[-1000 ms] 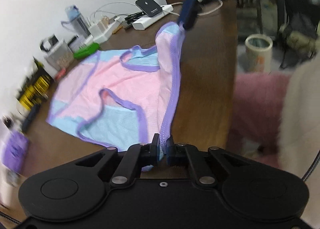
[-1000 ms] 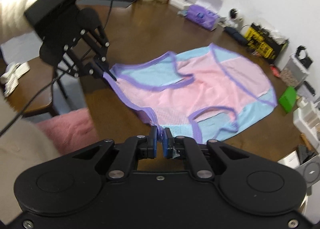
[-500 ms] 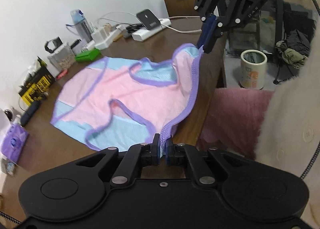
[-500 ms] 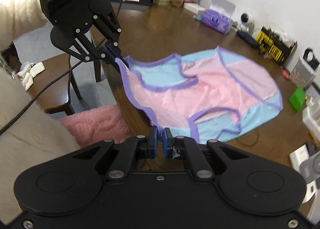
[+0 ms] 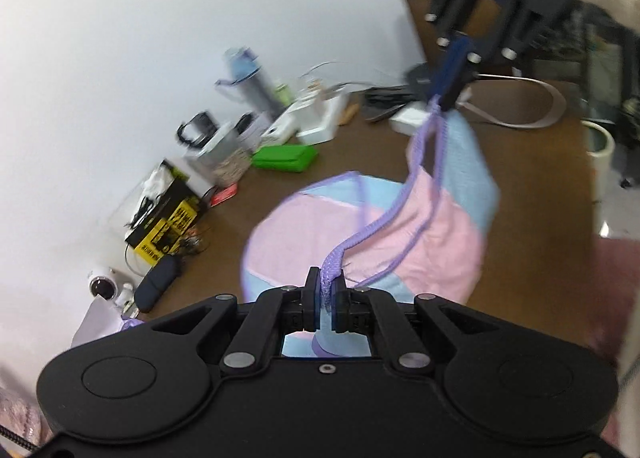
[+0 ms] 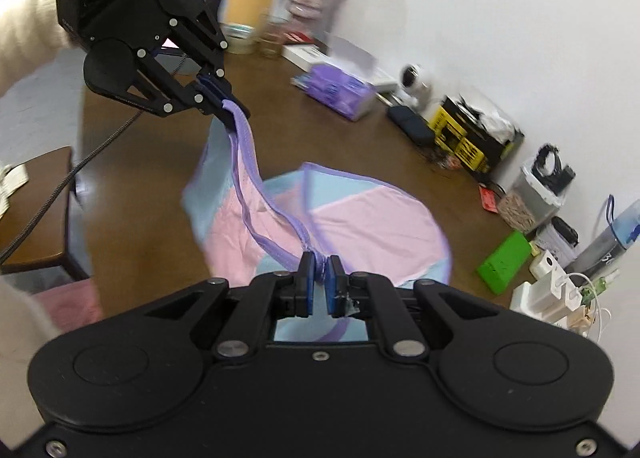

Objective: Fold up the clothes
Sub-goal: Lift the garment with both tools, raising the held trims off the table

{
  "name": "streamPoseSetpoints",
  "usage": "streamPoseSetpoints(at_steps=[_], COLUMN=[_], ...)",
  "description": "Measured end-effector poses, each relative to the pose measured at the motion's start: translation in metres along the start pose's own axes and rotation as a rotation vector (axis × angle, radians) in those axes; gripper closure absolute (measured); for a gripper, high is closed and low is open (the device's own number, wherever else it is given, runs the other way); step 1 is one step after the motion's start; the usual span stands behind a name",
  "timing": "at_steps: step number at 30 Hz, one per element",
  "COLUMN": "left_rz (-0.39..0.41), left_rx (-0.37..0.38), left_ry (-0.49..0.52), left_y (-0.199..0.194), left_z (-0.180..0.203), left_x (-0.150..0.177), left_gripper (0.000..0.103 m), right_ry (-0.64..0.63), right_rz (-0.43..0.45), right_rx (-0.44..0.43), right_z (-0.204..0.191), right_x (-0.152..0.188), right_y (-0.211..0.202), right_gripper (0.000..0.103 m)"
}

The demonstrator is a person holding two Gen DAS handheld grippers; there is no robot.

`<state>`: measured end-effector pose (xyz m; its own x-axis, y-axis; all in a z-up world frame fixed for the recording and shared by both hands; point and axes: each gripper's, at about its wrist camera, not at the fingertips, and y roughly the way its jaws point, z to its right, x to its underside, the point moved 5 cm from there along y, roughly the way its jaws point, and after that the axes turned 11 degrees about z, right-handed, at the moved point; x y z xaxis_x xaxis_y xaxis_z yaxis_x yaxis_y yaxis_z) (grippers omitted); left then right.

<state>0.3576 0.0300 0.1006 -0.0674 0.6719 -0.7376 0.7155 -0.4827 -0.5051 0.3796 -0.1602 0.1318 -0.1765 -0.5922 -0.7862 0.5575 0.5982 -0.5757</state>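
A pink and light-blue garment (image 5: 436,230) with purple trim hangs between my two grippers above the brown table (image 5: 532,162); its far half still lies on the table (image 6: 372,218). My left gripper (image 5: 327,292) is shut on the purple trimmed edge, and shows in the right wrist view (image 6: 228,100) at upper left. My right gripper (image 6: 319,272) is shut on the same edge, and shows in the left wrist view (image 5: 444,98) at upper right. The edge sags between them.
Along the wall stand a green box (image 6: 504,262), a black-yellow box (image 5: 168,218), a water bottle (image 5: 252,78), chargers with cables (image 6: 548,290), a purple tissue pack (image 6: 340,88) and a small camera (image 6: 416,82). A white cup (image 5: 598,138) stands beyond the table's edge.
Both grippers have lifted the near edge of the garment off the table and carried it toward the wall side. The near half now hangs over the far half.
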Motion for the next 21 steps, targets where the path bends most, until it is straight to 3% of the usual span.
streamPoseSetpoints(at_steps=[8, 10, 16, 21], left_rz=[-0.066, -0.068, -0.136, -0.166], left_rx=[-0.002, -0.004, 0.023, 0.039], left_ry=[-0.064, -0.073, -0.113, -0.140], left_y=[0.114, 0.124, 0.183, 0.211], left_z=[-0.070, -0.081, -0.118, -0.126], left_x=[0.008, 0.010, 0.031, 0.045], left_gripper=[0.098, 0.098, 0.098, 0.098], right_ry=[0.032, 0.039, 0.063, 0.072], right_rz=[-0.104, -0.121, -0.172, -0.200], right_rx=[0.017, 0.019, 0.016, 0.007], right_z=[0.095, 0.113, 0.144, 0.156], right_x=[-0.003, -0.002, 0.014, 0.026], right_y=[0.096, 0.115, 0.162, 0.190], right_gripper=[0.095, 0.095, 0.095, 0.095])
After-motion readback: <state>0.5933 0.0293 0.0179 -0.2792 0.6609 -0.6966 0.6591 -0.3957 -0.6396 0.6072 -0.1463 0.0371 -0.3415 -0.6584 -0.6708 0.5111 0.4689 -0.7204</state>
